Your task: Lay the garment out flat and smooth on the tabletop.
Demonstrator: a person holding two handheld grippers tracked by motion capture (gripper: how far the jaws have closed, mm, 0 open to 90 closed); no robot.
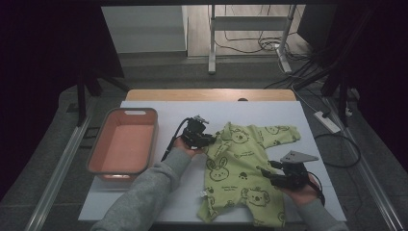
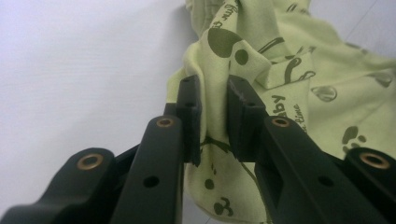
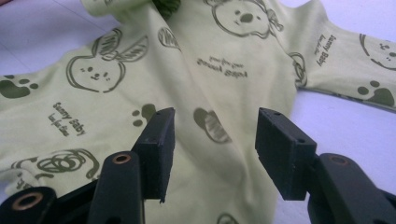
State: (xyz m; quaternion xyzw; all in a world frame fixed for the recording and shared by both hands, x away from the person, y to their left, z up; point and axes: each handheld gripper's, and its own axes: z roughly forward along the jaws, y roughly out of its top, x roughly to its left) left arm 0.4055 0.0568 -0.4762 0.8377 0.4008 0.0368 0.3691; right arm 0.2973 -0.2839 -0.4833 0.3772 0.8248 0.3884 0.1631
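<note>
Bin (image 1: 124,144) left of romper (image 1: 243,166), apart.

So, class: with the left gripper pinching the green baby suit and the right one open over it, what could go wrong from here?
1. The left gripper pinches just a thin fold of the baby suit; a pull might slip it free.
2. The right gripper is open above the cloth, holding nothing, so the suit may drag or bunch when one side lifts.
3. The tub sits close beside the left hand; a swing that way might knock it.
</note>
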